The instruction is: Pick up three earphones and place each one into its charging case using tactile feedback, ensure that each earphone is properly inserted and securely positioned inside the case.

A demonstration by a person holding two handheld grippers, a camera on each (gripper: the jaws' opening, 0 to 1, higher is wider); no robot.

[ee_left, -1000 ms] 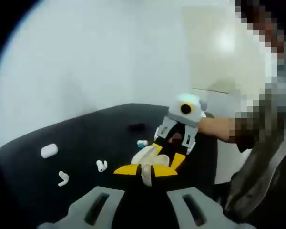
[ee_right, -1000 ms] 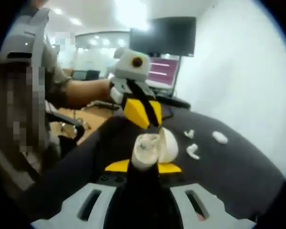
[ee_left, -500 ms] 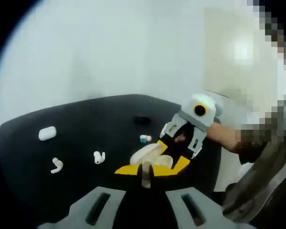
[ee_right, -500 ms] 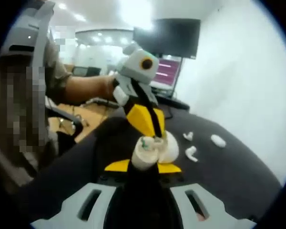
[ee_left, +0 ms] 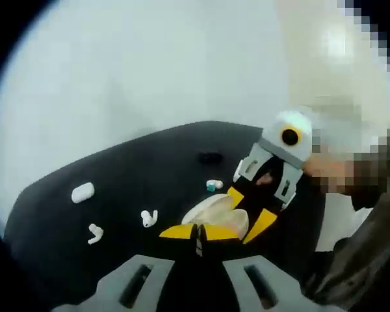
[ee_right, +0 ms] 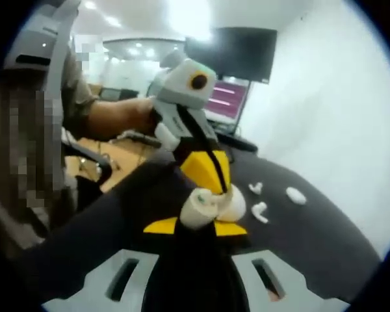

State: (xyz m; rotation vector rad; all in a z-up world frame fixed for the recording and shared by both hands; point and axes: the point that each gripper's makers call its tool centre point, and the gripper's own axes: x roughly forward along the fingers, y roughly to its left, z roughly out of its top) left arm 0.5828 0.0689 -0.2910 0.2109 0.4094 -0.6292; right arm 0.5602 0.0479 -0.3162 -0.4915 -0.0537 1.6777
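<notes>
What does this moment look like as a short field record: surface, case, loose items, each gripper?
surface: black table beside a white wall
charging case: open white case, gripped in the right gripper
left gripper: tips down at the open case; whether it holds an earphone cannot be told
loose earphones: two white ones lying on the table
other items: closed white case; small teal-and-white piece; small black object
background: dark monitor in the right gripper view
</notes>
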